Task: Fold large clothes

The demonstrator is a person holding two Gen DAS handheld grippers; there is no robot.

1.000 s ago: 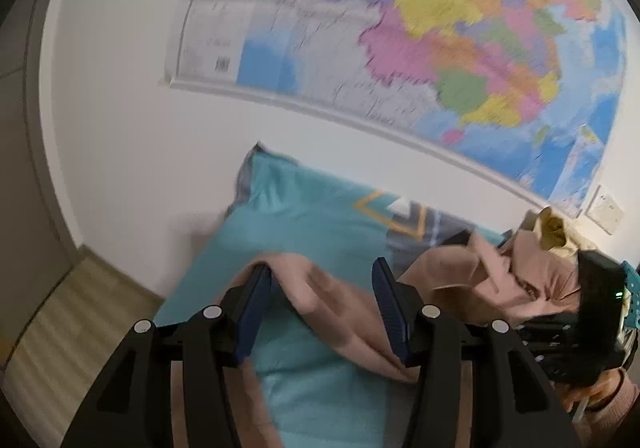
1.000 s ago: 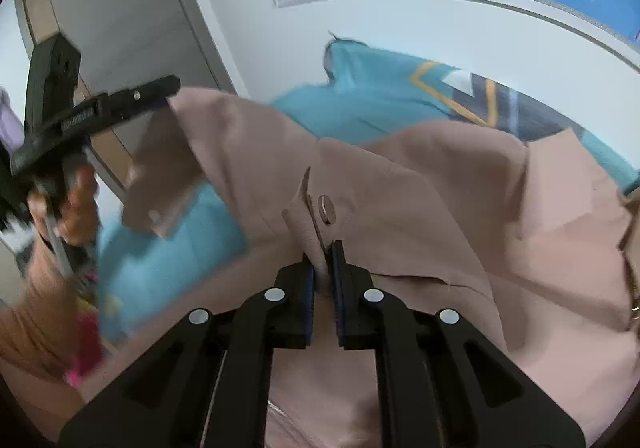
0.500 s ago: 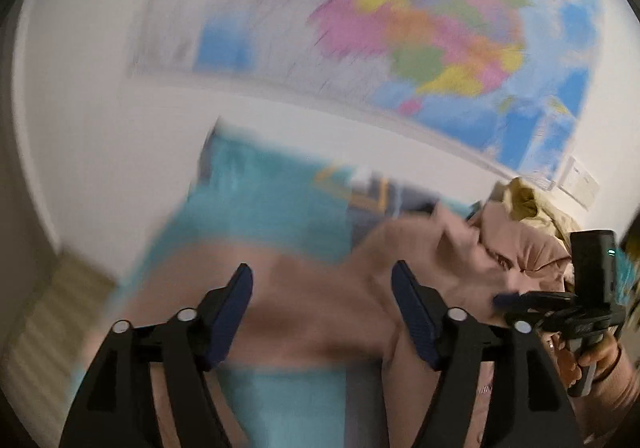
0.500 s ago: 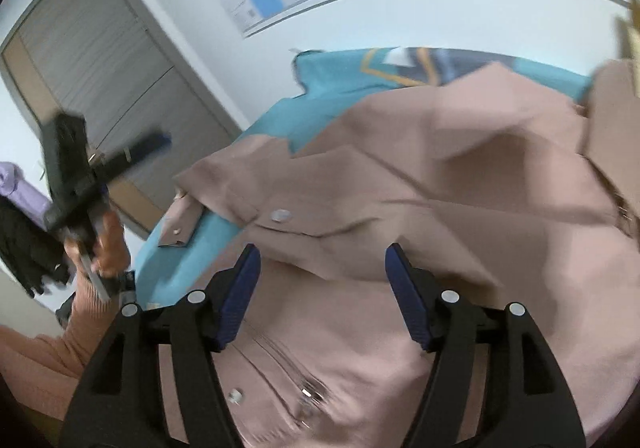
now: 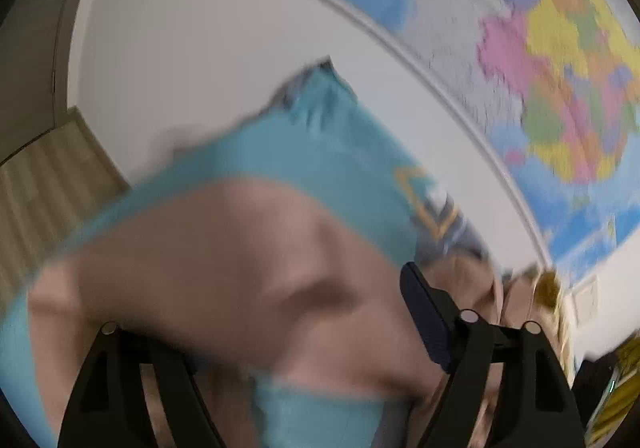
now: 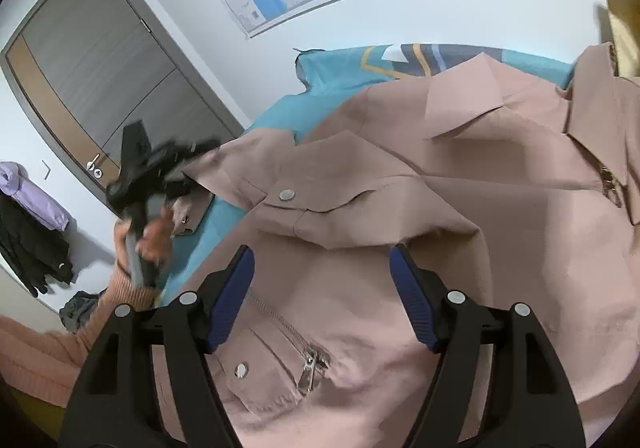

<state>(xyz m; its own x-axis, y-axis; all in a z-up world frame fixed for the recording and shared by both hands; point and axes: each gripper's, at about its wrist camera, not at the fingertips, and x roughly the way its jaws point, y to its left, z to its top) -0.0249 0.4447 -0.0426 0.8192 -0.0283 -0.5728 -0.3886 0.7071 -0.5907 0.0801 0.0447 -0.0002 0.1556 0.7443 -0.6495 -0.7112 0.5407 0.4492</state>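
Pink jacket (image 6: 400,183) spread on teal sheet (image 6: 332,79). Right gripper (image 6: 322,296) above its zip pocket, jaws opening, nothing pinched. Left gripper (image 5: 304,324) closing; blurred sleeve apparently draped between, unpinched.

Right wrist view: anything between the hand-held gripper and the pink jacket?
Nothing visible. The right hand-held gripper hangs directly over the pink jacket, its jaws opening with only jacket fabric showing between them, spread on the teal bedsheet.

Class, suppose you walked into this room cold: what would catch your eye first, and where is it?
The pink jacket spread over the teal bedsheet, filling the middle of the right wrist view. Next, the colourful wall map high on the white wall above the bed.
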